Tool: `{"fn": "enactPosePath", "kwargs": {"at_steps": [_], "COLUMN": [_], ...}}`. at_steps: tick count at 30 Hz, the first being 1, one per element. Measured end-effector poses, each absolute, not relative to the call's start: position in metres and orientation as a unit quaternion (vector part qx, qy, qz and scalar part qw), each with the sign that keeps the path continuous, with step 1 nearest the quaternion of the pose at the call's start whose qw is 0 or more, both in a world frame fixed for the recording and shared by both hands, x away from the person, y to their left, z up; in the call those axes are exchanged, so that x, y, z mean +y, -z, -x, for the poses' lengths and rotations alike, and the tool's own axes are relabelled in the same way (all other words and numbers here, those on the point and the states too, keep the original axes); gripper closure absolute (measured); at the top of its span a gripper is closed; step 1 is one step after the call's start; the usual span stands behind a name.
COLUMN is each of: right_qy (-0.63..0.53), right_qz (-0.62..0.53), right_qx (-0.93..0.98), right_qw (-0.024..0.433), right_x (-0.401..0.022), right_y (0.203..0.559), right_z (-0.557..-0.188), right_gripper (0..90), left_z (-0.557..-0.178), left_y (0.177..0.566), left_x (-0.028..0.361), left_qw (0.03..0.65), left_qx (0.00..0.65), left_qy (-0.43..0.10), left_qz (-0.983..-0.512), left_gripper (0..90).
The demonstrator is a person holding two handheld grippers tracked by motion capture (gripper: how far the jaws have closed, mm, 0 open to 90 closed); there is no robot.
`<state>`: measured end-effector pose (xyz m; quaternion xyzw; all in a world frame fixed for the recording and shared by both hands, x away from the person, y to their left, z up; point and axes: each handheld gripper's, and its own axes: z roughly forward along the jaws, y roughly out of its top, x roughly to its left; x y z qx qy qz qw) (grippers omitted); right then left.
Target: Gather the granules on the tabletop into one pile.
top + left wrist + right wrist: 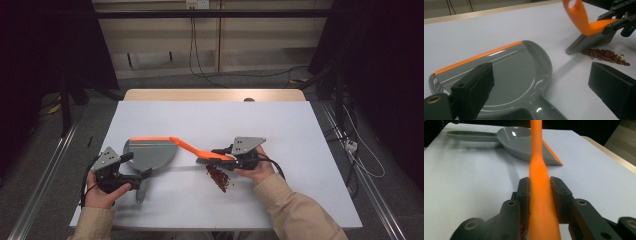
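The right hand-held gripper [231, 158] is clamped on the orange plastic hand brush with grey bristles [200, 150], its long handle pointing toward the tabletop's left edge. The little heap of red beans [218, 177] lies just nearside of the bristles. The grey plastic dustpan with an orange lip [150, 152] lies leftward, lip facing the far edge. The left hand-held gripper [131, 170], jaws apart and empty, sits at the pan's handle.
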<state>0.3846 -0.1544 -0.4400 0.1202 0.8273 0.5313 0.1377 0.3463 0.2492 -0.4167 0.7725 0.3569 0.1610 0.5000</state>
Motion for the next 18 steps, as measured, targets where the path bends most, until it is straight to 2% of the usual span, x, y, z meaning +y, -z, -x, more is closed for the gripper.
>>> {"fn": "enactPosePath", "kwargs": {"at_steps": [7,18], "right_qy": [-0.535,-0.566], "right_qz": [-0.111,-0.148], "right_qx": [0.825,0.796], "right_qw": [0.141,0.153], "right_x": [-0.158,-0.171], "right_y": [0.44,0.435], "right_z": [-0.37,-0.367], "right_gripper": [71.5,71.4], "left_z": [-0.344,-0.34], "left_y": [0.416,0.416], "left_x": [0.248,0.246], "left_qw": [0.498,0.49], "left_qx": [0.36,0.362], "left_qy": [-0.158,-0.149], "left_qz": [-0.773,-0.779], "left_gripper": [6.4,6.3]}}
